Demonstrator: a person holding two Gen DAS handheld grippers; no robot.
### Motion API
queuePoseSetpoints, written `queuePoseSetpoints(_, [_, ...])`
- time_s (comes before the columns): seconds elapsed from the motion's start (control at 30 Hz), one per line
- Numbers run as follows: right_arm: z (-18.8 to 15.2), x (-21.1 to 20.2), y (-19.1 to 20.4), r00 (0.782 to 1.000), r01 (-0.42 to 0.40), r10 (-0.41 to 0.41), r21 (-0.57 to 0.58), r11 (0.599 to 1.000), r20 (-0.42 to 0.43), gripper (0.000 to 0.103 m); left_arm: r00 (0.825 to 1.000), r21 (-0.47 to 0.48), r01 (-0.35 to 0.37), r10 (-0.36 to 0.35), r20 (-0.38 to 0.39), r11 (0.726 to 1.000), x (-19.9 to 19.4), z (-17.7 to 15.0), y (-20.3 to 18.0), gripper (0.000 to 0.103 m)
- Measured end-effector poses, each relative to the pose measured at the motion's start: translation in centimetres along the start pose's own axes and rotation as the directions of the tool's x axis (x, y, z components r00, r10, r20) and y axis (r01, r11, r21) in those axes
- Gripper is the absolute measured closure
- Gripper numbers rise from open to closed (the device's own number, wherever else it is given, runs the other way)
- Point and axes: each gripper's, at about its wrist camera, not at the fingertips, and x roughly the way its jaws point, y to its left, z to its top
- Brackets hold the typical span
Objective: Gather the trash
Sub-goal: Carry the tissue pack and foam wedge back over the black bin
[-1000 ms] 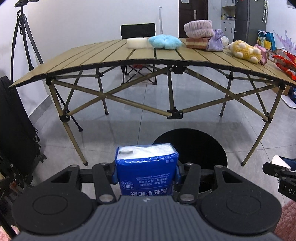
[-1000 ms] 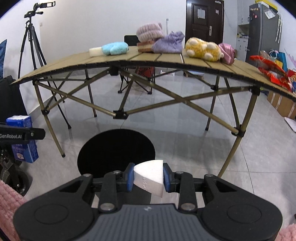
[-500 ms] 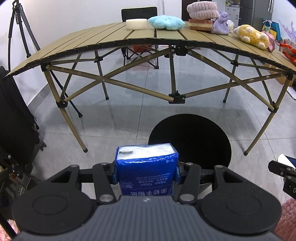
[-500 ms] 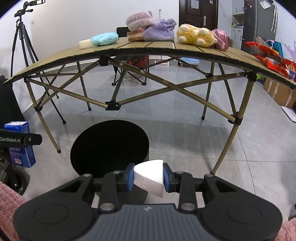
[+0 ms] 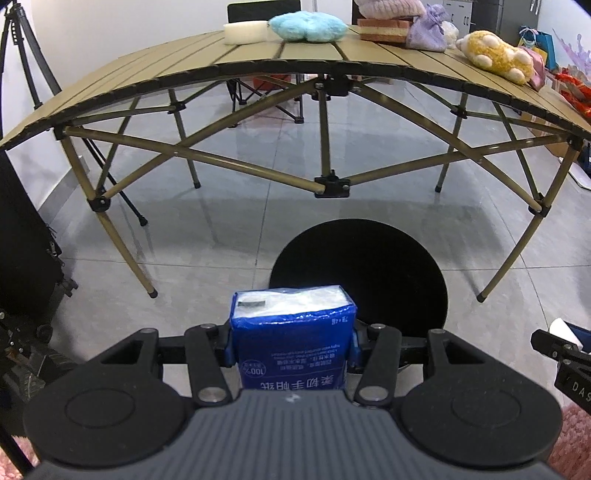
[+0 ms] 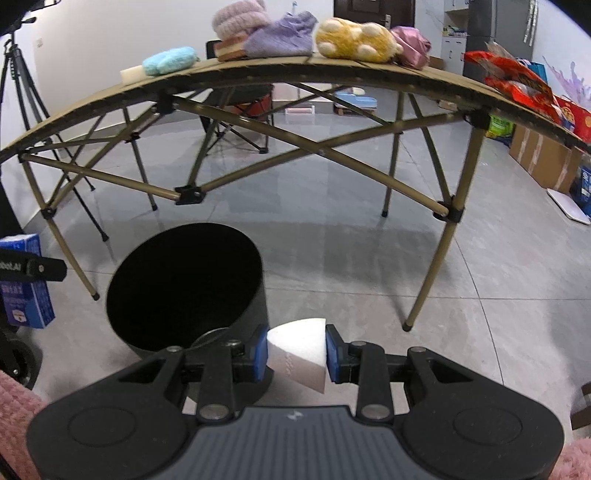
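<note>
Left wrist: blue tissue pack (image 5: 293,345), clear-topped, white-lettered.

Domestic room set up for recording: grey tiled floor (image 5: 229,236), dark wooden door (image 6: 373,13), grey refrigerator (image 6: 495,26), black camera tripod (image 6: 14,85).

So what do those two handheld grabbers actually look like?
Both match: a ribbed dark grey body, black linkage arms with silver pivot pins, round black discs either side, and blue pads on the fingers. The left gripper and right gripper carry white lettering on their sides. Fuzzy pink sleeves show.
</note>
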Motion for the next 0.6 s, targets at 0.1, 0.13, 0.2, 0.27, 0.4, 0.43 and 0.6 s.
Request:
queuePoseSetpoints(0.1, [-0.1,0.4,-0.8,1.000,0.014,-0.014,0.017,1.000,-0.009,0.073,1.000,0.002,0.006,-0.006,-0.010,1.000,0.4,0.4,-0.6,0.051])
queuePoseSetpoints(0.13, [-0.1,0.6,-1.1,1.000,0.018,-0.017,0.022,1.000,-0.011,0.073,1.000,0.003,0.010,-0.010,-0.013,1.000,0.5,0.5,-0.8,0.051])
queuePoseSetpoints(0.2, [-0.2,0.8,-1.5,1.000,0.024,-0.023,0.031,0.999,-0.015,0.073,1.000,0.004,0.015,-0.015,-0.018,1.000,0.8,0.8,-1.2,0.051])
queuePoseSetpoints(0.27, [-0.3,0.9,-2.0,0.999,0.029,-0.028,0.039,0.999,-0.018,0.073,1.000,0.002,0.019,-0.019,-0.025,1.000,1.1,1.0,-1.5,0.051])
queuePoseSetpoints(0.4, [-0.4,1.1,-2.7,0.999,0.039,-0.038,0.054,0.998,-0.026,0.073,0.999,-0.008,0.024,-0.024,-0.044,1.000,1.9,1.7,-2.1,0.051])
queuePoseSetpoints(0.43, [-0.5,1.1,-2.9,0.999,0.042,-0.041,0.058,0.997,-0.027,0.073,0.998,-0.013,0.026,-0.027,-0.050,1.000,2.1,1.9,-2.2,0.051])
queuePoseSetpoints(0.6, [-0.6,1.4,-4.0,0.998,0.059,-0.057,0.086,0.995,-0.035,0.073,0.997,-0.034,0.028,-0.030,-0.070,0.999,3.1,2.9,-2.9,0.051])
